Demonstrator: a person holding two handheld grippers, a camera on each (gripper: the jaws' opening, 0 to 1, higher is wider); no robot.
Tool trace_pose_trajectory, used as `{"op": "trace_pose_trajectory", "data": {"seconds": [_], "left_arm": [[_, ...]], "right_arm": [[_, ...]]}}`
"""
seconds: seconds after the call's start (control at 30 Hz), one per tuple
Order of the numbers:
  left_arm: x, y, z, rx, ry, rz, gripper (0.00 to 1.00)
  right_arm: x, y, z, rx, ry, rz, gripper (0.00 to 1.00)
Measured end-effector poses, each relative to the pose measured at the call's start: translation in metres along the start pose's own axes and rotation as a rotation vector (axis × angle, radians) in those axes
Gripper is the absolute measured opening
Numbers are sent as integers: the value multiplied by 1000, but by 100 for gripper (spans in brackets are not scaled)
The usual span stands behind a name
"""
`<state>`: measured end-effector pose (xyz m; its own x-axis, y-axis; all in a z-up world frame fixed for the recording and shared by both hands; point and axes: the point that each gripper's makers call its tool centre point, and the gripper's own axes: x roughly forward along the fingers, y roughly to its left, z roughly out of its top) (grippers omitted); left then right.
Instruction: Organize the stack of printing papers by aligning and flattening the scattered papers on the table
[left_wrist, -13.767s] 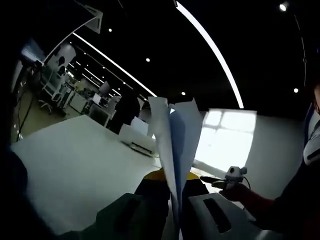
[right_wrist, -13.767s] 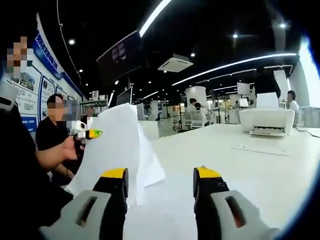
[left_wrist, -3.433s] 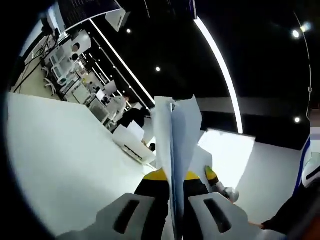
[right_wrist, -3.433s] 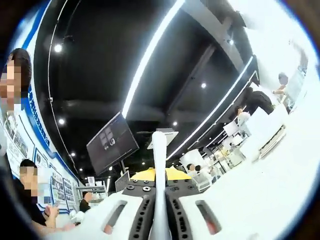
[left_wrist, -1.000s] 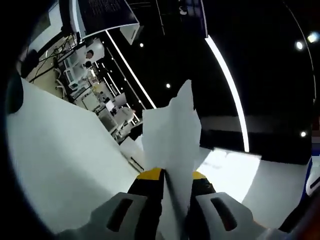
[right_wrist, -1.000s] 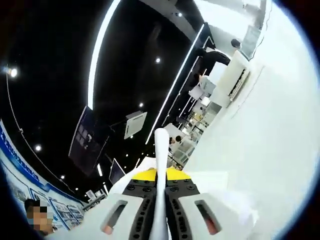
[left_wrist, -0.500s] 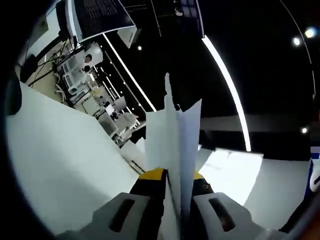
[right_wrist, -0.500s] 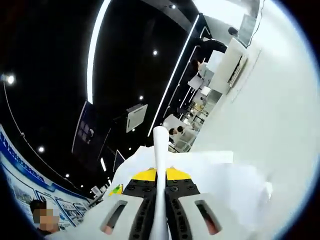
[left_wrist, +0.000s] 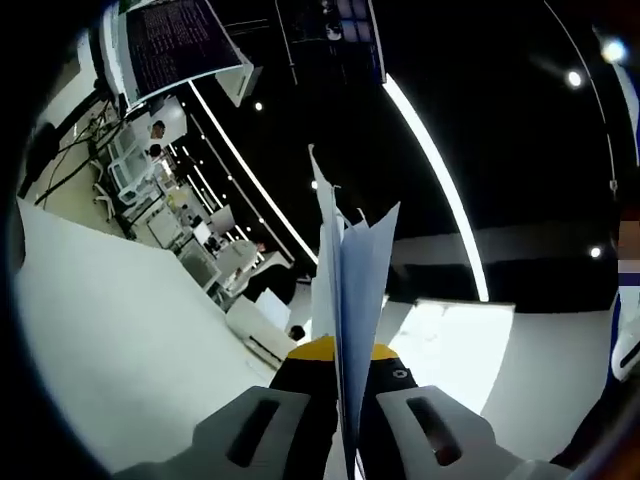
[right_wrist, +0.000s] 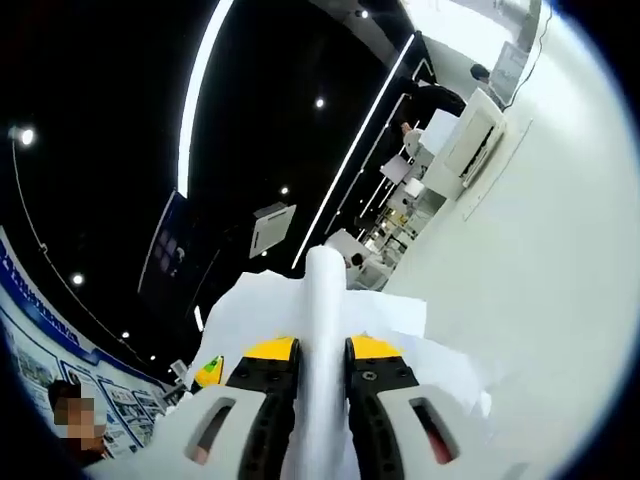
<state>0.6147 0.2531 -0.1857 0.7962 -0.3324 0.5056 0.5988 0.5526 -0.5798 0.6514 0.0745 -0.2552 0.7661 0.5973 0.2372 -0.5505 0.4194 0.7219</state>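
Standing edge-on, the papers (left_wrist: 345, 290) rise lengthwise from both clenched claws (left_wrist: 340, 352) (right_wrist: 322, 350).

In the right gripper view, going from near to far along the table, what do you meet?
Right hand-held gripper → papers clamped edge-on between its jaws → bare white table → white printer → a person behind it.
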Motion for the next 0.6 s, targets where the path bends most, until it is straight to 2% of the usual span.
{"op": "trace_pose_trajectory", "data": {"seconds": [0.2, 0.33, 0.47, 0.5, 0.6], "left_arm": [[8, -17, 12, 31, 0, -50, 5], [13, -27, 23, 59, -10, -77, 5], [21, -42, 28, 98, 5, -115, 5], [23, -46, 28, 104, 9, -124, 5], [28, -58, 31, 121, 18, -154, 5]], "right_arm": [[-3, -9, 24, -143, -55, -40, 27], [-7, -23, 33, -192, -63, -85, 33], [-9, -33, 31, -205, -58, -117, 47], [-8, -33, 30, -196, -51, -119, 54], [-4, -29, 29, -177, -52, -100, 63]]}}
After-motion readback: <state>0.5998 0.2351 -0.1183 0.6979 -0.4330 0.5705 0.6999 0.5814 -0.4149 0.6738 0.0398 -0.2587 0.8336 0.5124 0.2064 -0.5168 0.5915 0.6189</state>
